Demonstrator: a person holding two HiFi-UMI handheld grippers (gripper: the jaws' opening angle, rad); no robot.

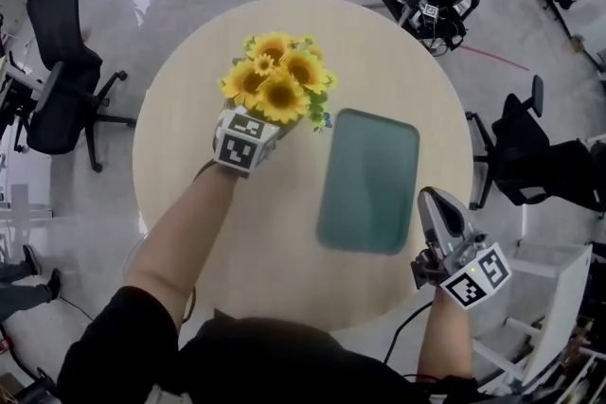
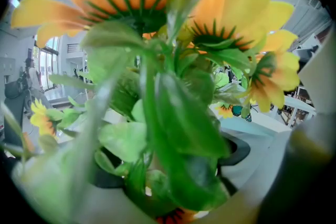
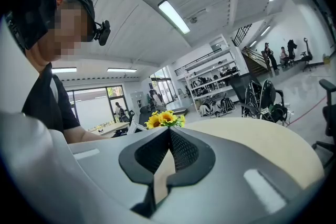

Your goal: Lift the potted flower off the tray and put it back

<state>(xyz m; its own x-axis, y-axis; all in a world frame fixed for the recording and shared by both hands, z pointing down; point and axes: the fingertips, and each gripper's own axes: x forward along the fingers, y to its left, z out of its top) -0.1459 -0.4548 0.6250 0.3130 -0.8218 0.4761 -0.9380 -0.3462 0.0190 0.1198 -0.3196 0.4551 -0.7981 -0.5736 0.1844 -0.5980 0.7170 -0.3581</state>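
Observation:
The potted flower point(image 1: 277, 80), a bunch of yellow sunflowers with green leaves, is over the round table just left of the teal tray point(image 1: 369, 180). My left gripper point(image 1: 282, 124) reaches in under the blooms, its tips hidden by them. In the left gripper view the leaves and blooms point(image 2: 173, 113) fill the frame, with the pot's rim between wide-set jaws that grip it. The tray point(image 2: 252, 126) shows behind, at the right. My right gripper point(image 1: 433, 202) hangs at the table's near right edge, shut and empty. It point(image 3: 168, 131) points across the table at the far flowers point(image 3: 165, 119).
The tray lies bare on the pale round table point(image 1: 227, 232). Black office chairs stand on the floor at the left point(image 1: 57, 71) and right point(image 1: 530, 147). A white rack point(image 1: 559, 298) is beside my right hand. More chairs and cables lie beyond the table's far edge.

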